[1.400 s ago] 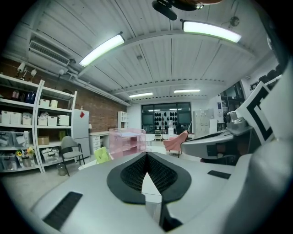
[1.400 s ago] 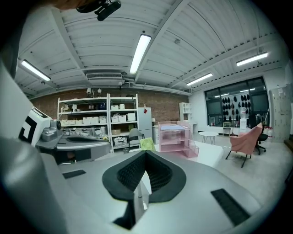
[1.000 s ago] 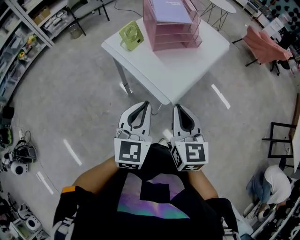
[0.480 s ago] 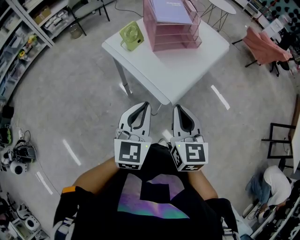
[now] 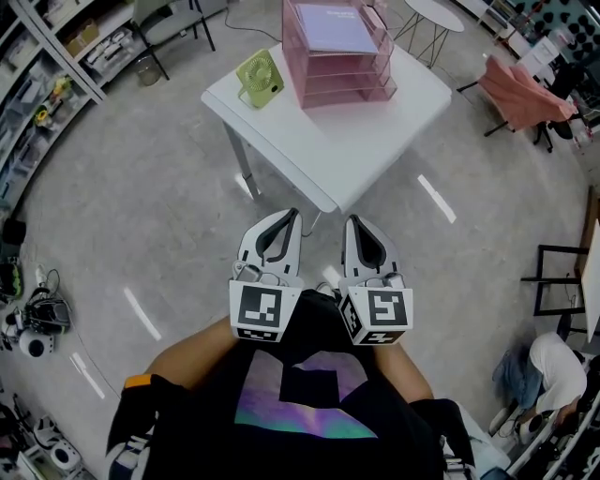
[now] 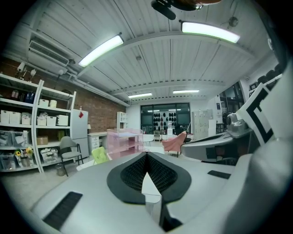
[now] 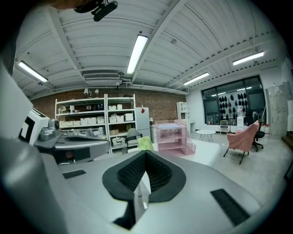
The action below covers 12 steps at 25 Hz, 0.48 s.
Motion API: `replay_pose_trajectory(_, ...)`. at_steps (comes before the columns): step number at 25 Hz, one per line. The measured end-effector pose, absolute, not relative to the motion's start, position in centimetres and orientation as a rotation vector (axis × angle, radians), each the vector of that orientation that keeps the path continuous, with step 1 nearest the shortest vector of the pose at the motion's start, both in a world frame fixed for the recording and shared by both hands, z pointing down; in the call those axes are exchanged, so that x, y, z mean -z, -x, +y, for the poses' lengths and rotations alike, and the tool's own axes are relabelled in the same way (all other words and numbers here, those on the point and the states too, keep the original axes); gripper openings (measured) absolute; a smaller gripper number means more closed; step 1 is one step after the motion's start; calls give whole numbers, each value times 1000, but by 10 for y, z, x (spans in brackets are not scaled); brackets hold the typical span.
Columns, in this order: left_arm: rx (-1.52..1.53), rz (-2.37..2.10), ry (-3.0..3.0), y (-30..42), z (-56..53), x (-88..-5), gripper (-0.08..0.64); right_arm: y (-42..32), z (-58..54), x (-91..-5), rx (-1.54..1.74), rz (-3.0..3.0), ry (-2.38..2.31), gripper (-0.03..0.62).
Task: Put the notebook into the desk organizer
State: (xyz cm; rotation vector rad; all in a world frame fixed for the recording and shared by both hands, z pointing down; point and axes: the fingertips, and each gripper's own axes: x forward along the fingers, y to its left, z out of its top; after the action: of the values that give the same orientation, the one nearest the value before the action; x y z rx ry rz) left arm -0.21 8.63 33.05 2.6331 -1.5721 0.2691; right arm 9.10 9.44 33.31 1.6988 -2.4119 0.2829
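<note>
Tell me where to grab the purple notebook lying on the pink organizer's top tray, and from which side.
Take the notebook by its near edge, coming in level from the organizer's open front. It lies flat in the top tray, so only a thin edge offers a pinch, and the tray walls seem to block the other sides.

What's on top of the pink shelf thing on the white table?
A pale purple notebook lies flat in the top tray of the pink desk organizer. It covers that tray's floor. From above the lower trays are mostly hidden, so their contents can't be told.
</note>
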Motion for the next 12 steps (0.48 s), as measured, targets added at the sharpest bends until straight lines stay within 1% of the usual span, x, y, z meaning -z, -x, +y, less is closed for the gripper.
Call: replay_pose_trajectory(12, -262, -1554, -2641, 2, 92, -329, 9, -88, 102, -332, -294, -2411, -1704, 15)
